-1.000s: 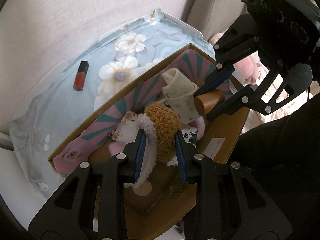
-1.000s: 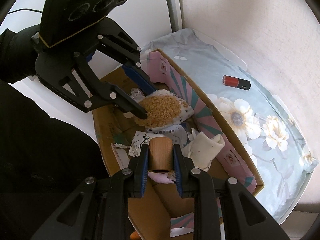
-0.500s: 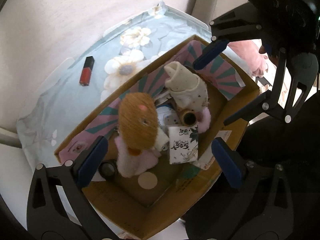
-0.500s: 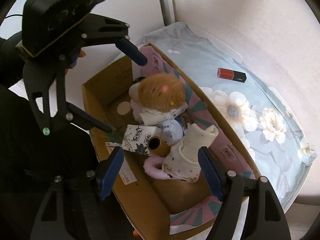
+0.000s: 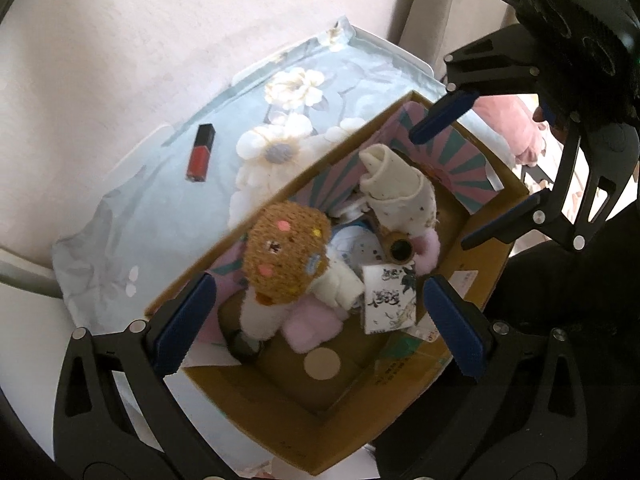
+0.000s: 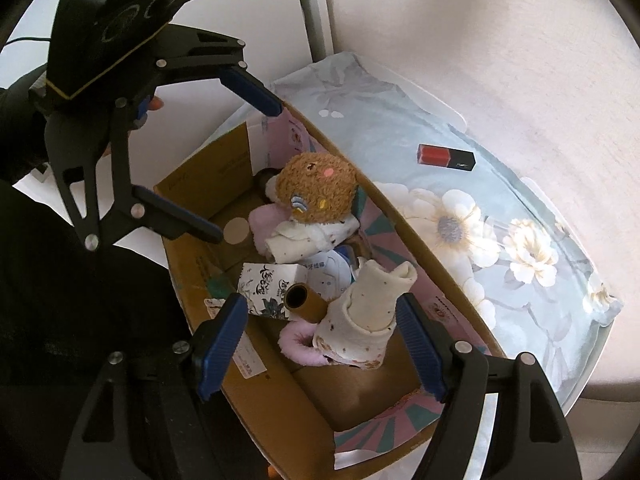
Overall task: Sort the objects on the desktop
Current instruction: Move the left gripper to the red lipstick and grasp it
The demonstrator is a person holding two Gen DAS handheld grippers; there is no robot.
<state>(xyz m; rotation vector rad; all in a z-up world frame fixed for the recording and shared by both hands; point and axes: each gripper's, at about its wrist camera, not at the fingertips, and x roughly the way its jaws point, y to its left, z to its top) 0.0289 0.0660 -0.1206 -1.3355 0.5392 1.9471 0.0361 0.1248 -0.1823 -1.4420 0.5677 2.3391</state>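
One cardboard box (image 5: 492,236) takes up the middle of both views, sitting on a flowered cloth (image 5: 168,200) over the worktop, and it holds nearly everything sorted so far. The box looks light but floppy; its flaps would give way, so I would take it by a side wall near a corner.

Inside it, at about 9 o'clock in the left wrist view, sits a brown plush toy (image 5: 286,252) with a cream body, leaning on something pink and fluffy (image 5: 312,328). It should be soft, light and springy, best pinched across the round head. At 12 o'clock stands a rolled cream sock (image 5: 394,188), limp and light, easy to squeeze anywhere along the roll. At 3 o'clock lies a printed tissue pack (image 5: 386,300), squashy and a bit slick in its wrapper, so hold it across its short sides. Between sock and pack lies a brown tube (image 5: 401,249), its open end up; it seems stiff and smooth and could roll, so grip it across the barrel.

The last loose item is a red lipstick (image 5: 201,153), lying on the cloth at 10 o'clock, well apart from the box. It is small, hard and slippery; closing on its long flat sides suits it.

The left gripper (image 5: 320,320) hangs above the box with its fingers spread wide and empty. The right gripper (image 6: 322,344) does likewise, its fingers wide apart, holding nothing.
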